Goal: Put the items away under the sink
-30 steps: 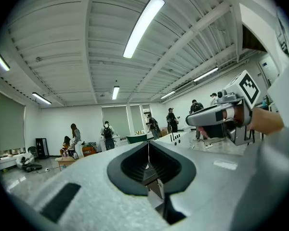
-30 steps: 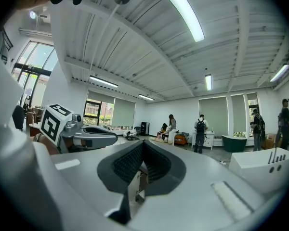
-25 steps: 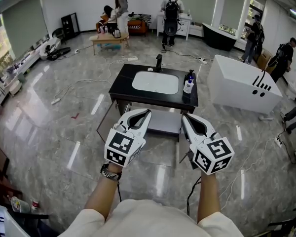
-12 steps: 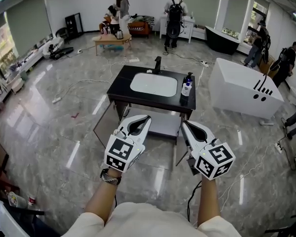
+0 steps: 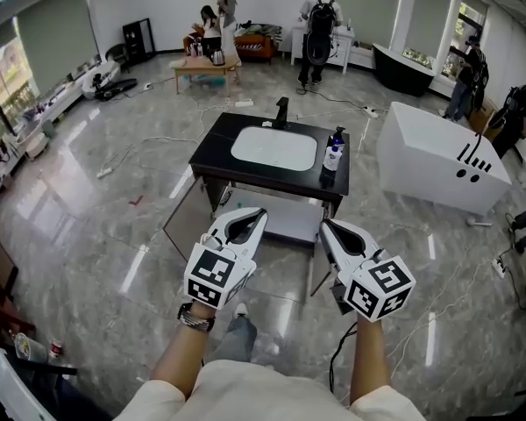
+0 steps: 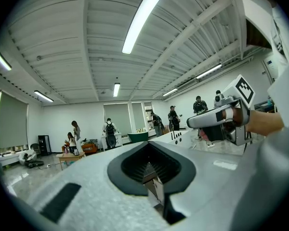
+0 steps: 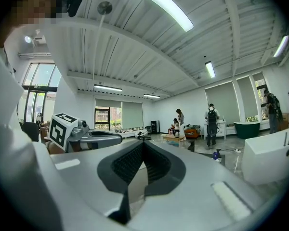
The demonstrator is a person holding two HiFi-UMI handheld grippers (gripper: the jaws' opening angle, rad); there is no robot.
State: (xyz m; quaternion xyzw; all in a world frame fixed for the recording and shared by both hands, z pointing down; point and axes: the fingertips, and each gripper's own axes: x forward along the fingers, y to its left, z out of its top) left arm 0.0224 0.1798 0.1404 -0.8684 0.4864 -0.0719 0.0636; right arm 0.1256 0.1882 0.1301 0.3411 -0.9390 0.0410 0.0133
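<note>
Approach stage: left gripper point(image 5: 259, 212) and right gripper point(image 5: 326, 226) are both closed and empty. White and dark-blue plastic pump bottles point(image 5: 335, 152) stand on the black sink worktop point(image 5: 212, 152). Next, probably open one gripper and grasp a bottle.

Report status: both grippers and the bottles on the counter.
Left gripper shut, empty; right gripper shut, empty. Blue and white pump bottles on black sink counter, untouched. Cabinet doors open, no obstacle seen.

Open floor before the vanity point(image 5: 212, 152); a swung-out door point(image 5: 182, 216) either side of its shelf point(image 5: 285, 219).
</note>
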